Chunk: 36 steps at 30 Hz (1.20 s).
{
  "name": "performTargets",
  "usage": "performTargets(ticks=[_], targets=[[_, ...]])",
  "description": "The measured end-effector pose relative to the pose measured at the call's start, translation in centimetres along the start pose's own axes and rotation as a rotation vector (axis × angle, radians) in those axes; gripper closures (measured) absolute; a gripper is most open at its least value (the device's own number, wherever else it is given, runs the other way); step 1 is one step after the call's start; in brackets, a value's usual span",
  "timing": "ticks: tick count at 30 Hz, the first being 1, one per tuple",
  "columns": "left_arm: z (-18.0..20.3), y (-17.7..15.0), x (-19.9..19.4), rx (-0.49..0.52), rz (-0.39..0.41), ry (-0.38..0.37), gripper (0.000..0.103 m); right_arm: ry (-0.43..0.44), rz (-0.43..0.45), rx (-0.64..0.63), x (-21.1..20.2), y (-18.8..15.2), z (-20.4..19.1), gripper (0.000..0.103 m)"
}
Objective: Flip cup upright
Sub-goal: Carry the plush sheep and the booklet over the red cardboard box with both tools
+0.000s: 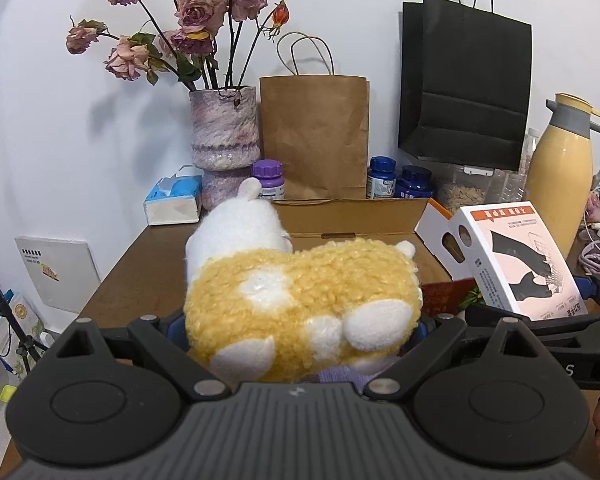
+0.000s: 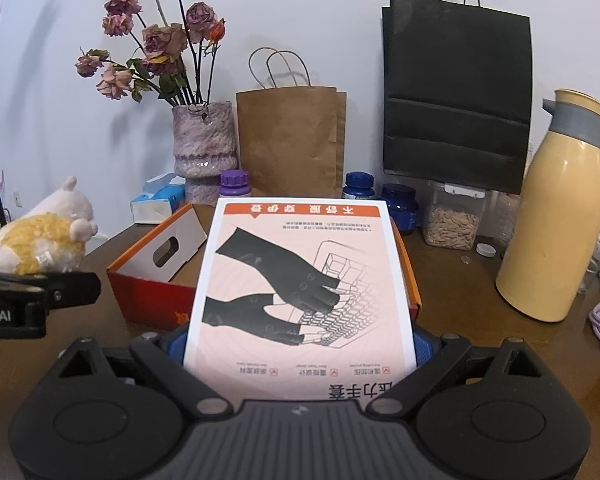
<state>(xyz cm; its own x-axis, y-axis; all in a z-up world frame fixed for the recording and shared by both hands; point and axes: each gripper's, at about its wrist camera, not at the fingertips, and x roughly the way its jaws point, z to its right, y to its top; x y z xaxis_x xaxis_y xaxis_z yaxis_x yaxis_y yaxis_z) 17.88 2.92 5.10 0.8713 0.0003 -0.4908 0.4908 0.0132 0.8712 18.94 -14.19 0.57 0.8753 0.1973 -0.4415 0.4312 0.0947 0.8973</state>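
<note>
**Both grippers loaded, no cup seen**

The left gripper (image 1: 300, 332) is closed around a yellow-and-white plush toy (image 1: 296, 300), squeezed between the blue pads; the toy fills the centre of the left wrist view and is seen again at 9 o'clock in the right wrist view (image 2: 40, 240).

The right gripper (image 2: 300, 344) is clamped on a white glove box (image 2: 300, 280) printed with black gloves on a keyboard, held tilted toward the camera; the same box is seen at 3 o'clock in the left wrist view (image 1: 516, 256).

An open orange-and-white cardboard box (image 2: 156, 264) lies on the brown table (image 2: 460, 300) behind the glove box.

At 12 o'clock a vase of dried roses (image 1: 224, 136), a brown paper bag (image 1: 314, 136) and a black paper bag (image 1: 466, 84) are lined against the wall. A cream thermos jug (image 2: 556, 216) stands at 3 o'clock.

The cup cannot be located in either view.
</note>
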Motion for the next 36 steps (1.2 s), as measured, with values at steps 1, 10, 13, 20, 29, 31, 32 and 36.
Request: performTargets(ticks=[1, 10, 13, 20, 29, 31, 32, 36], targets=[[0.0, 0.2, 0.3, -0.001, -0.002, -0.001, 0.008, 0.000, -0.001, -0.002, 0.3, 0.3, -0.1, 0.007], [-0.6, 2.4, 3.3, -0.008, -0.021, -0.004, 0.008, -0.001, -0.010, -0.015, 3.1, 2.8, -0.5, 0.007], [-0.7, 3.1, 4.5, -0.008, -0.027, -0.005, 0.008, -0.002, -0.015, -0.015, 4.2, 3.5, -0.4, 0.007], [-0.9, 4.9, 7.5, -0.008, -0.046, -0.008, 0.008, -0.006, -0.035, -0.014, 7.2, 5.3, -0.1, 0.007], [-1.0, 7.1, 12.2, -0.007, -0.067, 0.006, 0.008, -0.025, -0.074, -0.031, 12.3, 7.7, 0.4, 0.007], [-1.1, 7.5, 13.2, -0.005, -0.073, 0.010, 0.008, -0.031, -0.087, -0.032, 13.5, 8.1, 0.6, 0.007], [-1.2, 7.7, 13.7, -0.003, -0.075, 0.014, 0.008, -0.032, -0.093, -0.032, 14.1, 8.2, 0.7, 0.007], [-1.3, 8.2, 15.6, -0.003, -0.085, 0.020, 0.008, -0.040, -0.113, -0.030, 16.2, 8.9, 0.9, 0.007]])
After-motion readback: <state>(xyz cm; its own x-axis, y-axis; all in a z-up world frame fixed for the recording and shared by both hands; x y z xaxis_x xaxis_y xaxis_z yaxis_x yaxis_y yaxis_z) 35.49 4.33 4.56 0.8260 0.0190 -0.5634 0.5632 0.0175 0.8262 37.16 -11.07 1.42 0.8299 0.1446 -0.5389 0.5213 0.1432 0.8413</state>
